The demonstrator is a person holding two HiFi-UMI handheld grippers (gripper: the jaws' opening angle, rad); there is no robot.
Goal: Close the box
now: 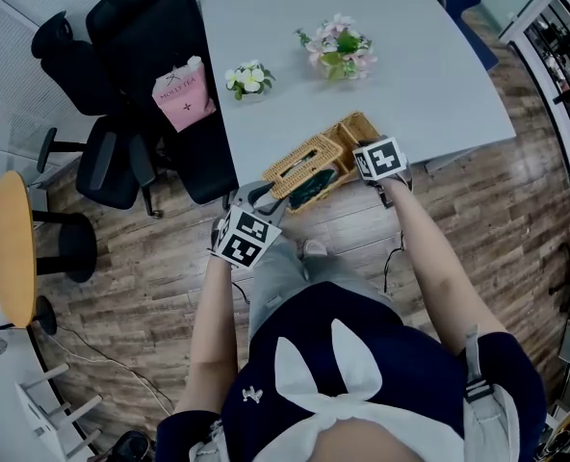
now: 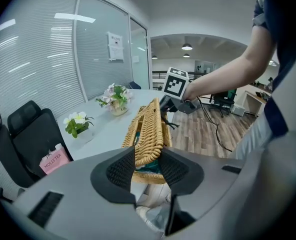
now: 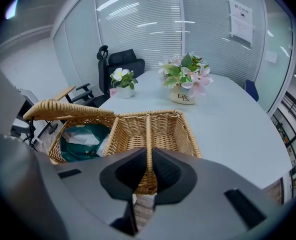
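Wicker is pinched in both tools. The left gripper (image 2: pixel 147 166) clamps the edge of the lid (image 2: pixel 149 129), apparently to hold it raised over the teal contents (image 3: pixel 80 139). The right gripper (image 3: pixel 148 171) nips a rib of the box (image 3: pixel 175 129), apparently to steady it. The box sits at the near edge of the grey table (image 3: pixel 233 124). Beyond are potted flowers (image 3: pixel 185 81), a black chair (image 1: pixel 141 56), wood flooring (image 1: pixel 468 210) and blinded glass partitions.
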